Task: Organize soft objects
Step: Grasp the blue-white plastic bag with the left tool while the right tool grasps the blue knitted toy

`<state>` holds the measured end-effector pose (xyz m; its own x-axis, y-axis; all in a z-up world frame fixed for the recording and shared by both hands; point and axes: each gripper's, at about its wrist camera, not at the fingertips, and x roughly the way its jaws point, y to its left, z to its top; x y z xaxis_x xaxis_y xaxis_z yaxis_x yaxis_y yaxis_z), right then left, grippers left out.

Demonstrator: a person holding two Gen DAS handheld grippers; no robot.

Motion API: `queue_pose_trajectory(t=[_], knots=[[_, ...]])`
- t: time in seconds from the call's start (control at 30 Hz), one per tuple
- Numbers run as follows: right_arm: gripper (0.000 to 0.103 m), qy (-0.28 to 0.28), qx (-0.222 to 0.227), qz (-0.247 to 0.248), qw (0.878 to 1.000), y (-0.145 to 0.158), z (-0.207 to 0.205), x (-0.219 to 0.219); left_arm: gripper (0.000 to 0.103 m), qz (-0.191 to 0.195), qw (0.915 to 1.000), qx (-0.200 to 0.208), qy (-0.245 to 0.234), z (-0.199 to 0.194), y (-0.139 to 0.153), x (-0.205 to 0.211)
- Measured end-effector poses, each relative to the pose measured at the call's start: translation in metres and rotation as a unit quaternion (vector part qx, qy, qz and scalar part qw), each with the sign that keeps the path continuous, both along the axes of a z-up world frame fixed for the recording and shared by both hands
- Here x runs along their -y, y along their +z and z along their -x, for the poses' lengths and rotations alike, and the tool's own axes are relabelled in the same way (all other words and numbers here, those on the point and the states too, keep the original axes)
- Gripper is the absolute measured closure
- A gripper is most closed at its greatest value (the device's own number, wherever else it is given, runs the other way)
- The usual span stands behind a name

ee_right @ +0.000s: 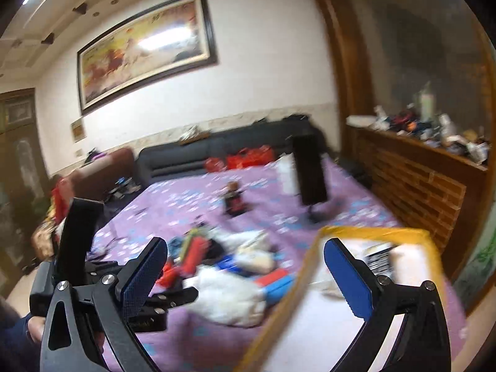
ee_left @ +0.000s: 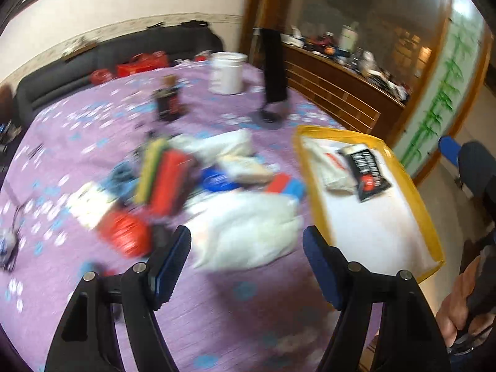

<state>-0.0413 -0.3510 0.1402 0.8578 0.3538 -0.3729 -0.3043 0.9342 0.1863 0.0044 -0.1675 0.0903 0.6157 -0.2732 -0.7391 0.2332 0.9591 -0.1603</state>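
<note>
A pile of mixed items lies on the purple tablecloth (ee_left: 93, 136). It includes a white soft bundle (ee_left: 248, 229), a red and yellow-green sponge block (ee_left: 164, 176) and a red pouch (ee_left: 127, 232). To the right sits a white tray with a yellow rim (ee_left: 381, 223), holding a black packet (ee_left: 367, 170) and a white packet (ee_left: 331, 167). My left gripper (ee_left: 248, 235) hovers open above the near side of the white bundle, its jaws empty. My right gripper (ee_right: 246, 245) is wide open and empty over the tray's (ee_right: 372, 232) left rim, with the white bundle (ee_right: 229, 294) beyond it.
A white bucket (ee_left: 228, 73), a dark bottle (ee_left: 169, 99) and a black stand (ee_left: 274, 71) stand at the far side of the table. A dark sofa (ee_left: 93, 59) is behind, a wooden cabinet (ee_left: 341, 93) to the right. A person's hand (ee_left: 458, 303) shows at lower right.
</note>
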Motion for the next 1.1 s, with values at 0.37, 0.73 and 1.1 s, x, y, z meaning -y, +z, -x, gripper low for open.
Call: queue_pose_trajectory(t=[0.37,0.73,1.1], knots=[[0.0,0.195,-0.157,-0.012,0.968,-0.063,-0.035,-0.132,0.029,-0.016,0.9921,0.036,0.119,0.072,0.013,-0.174],[0.0,0.249,-0.237,0.028,0.938,-0.116,-0.065,-0.234,0.029,-0.031,0.9581,-0.008,0.285,0.058,-0.009,-0.379],[0.0,0.228,-0.254,0.006,0.94,-0.116,-0.077,-0.236,0.031,-0.029,0.9859,-0.07,0.149,-0.027,-0.057,-0.387]])
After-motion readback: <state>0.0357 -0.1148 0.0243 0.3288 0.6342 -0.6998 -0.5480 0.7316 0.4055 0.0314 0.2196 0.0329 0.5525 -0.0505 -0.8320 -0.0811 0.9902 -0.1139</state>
